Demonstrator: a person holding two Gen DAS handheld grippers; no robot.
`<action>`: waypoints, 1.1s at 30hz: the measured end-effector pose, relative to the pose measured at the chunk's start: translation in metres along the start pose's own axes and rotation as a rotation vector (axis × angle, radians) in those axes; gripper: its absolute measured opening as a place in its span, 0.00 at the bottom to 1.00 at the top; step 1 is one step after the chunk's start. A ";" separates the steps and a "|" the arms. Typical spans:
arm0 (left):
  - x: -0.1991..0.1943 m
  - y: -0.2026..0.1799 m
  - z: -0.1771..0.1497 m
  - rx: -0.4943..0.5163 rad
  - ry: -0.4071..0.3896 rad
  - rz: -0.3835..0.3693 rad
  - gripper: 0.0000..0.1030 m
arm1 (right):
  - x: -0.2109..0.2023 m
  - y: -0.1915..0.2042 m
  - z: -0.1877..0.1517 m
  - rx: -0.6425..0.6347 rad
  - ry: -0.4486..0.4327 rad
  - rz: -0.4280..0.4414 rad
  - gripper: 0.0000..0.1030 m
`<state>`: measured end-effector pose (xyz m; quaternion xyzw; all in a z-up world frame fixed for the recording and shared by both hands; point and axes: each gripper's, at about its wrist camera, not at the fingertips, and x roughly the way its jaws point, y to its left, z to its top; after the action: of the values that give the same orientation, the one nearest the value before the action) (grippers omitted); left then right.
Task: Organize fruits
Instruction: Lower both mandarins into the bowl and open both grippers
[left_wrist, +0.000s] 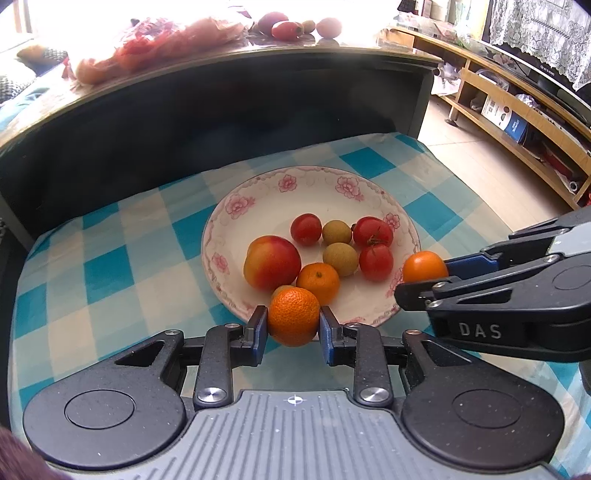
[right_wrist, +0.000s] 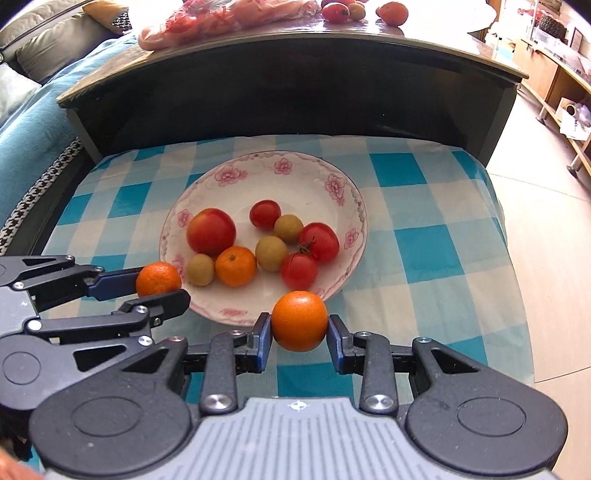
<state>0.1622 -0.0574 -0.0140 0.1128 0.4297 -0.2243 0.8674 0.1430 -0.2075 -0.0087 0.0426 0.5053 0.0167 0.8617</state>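
Note:
A white plate with pink flowers (left_wrist: 258, 192) (right_wrist: 303, 173) sits on a blue checked cloth. It holds an apple (left_wrist: 272, 262) (right_wrist: 211, 231), a tangerine (left_wrist: 318, 282) (right_wrist: 235, 266), three tomatoes and some small greenish-brown fruits. My left gripper (left_wrist: 293, 322) (right_wrist: 159, 286) is shut on a tangerine (left_wrist: 293, 316) (right_wrist: 158, 278) at the plate's near-left rim. My right gripper (right_wrist: 299, 325) (left_wrist: 424, 275) is shut on another tangerine (right_wrist: 299, 320) (left_wrist: 424, 266) at the plate's near-right rim.
A dark glossy table (left_wrist: 221, 92) (right_wrist: 295, 66) rises behind the cloth, carrying more fruit (left_wrist: 288, 27) (right_wrist: 393, 13) and a red bag (left_wrist: 155, 48). Wooden shelves (left_wrist: 517, 122) stand on the right. A sofa (right_wrist: 33, 110) is on the left.

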 end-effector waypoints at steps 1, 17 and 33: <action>0.002 0.000 0.001 0.001 0.002 0.000 0.35 | 0.002 0.000 0.002 -0.003 0.001 0.001 0.33; 0.021 0.001 0.007 0.008 0.020 -0.004 0.36 | 0.018 -0.008 0.020 0.002 -0.021 -0.003 0.33; 0.036 0.007 0.012 -0.013 0.028 0.009 0.38 | 0.040 -0.002 0.028 -0.020 -0.012 -0.003 0.34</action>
<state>0.1927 -0.0663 -0.0350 0.1123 0.4427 -0.2159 0.8630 0.1873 -0.2085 -0.0303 0.0335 0.4998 0.0202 0.8652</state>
